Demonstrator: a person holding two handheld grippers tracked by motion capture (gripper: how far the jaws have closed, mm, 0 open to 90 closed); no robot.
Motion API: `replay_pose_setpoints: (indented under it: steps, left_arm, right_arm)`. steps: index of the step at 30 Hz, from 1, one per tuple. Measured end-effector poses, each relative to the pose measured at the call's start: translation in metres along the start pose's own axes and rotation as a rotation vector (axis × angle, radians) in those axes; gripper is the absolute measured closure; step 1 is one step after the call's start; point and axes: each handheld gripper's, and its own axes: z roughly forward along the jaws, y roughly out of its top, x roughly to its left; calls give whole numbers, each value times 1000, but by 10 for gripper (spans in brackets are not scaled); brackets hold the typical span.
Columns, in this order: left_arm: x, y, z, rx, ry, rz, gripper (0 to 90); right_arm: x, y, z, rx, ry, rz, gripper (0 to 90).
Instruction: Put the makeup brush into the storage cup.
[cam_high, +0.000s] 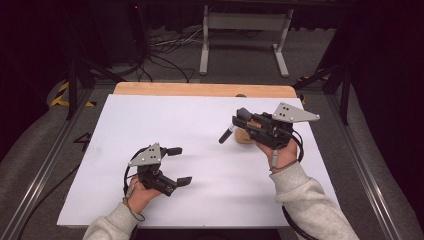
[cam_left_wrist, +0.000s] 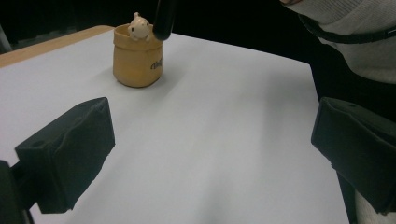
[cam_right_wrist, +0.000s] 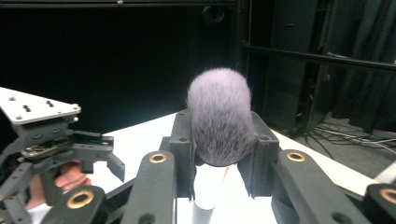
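A makeup brush (cam_right_wrist: 219, 116) with a fluffy grey head stands between the jaws of my right gripper (cam_right_wrist: 219, 161), which is shut on it just below the bristles. In the high view the right gripper (cam_high: 239, 122) hovers at the table's right, and the brush's black handle (cam_high: 226, 135) slants down-left beside a small tan pot (cam_high: 244, 136). The left gripper view shows this pot (cam_left_wrist: 137, 58) with a little pale figure on its rim and the handle tip (cam_left_wrist: 163, 18) above it. My left gripper (cam_high: 181, 165) rests low at the front left, open wide, with nothing between its jaws (cam_left_wrist: 215, 154).
A white sheet (cam_high: 200, 120) covers the table, with a strip of wooden edge (cam_high: 200, 90) at the back. Beyond it stand a metal frame leg (cam_high: 205, 45) and cables on the floor. The left gripper and its hand (cam_right_wrist: 51, 144) appear at the left of the right gripper view.
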Motion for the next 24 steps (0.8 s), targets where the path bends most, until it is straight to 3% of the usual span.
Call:
replay_pose_setpoints:
  steps: [13, 24]
  left_arm:
    - [5, -2, -18, -7, 25, -32, 1]
    - [8, -10, -37, 3, 72, -41, 1]
  right_arm:
    - [-22, 9, 3, 33, -79, -14, 694]
    - [-43, 13, 2, 37, -156, -15, 695]
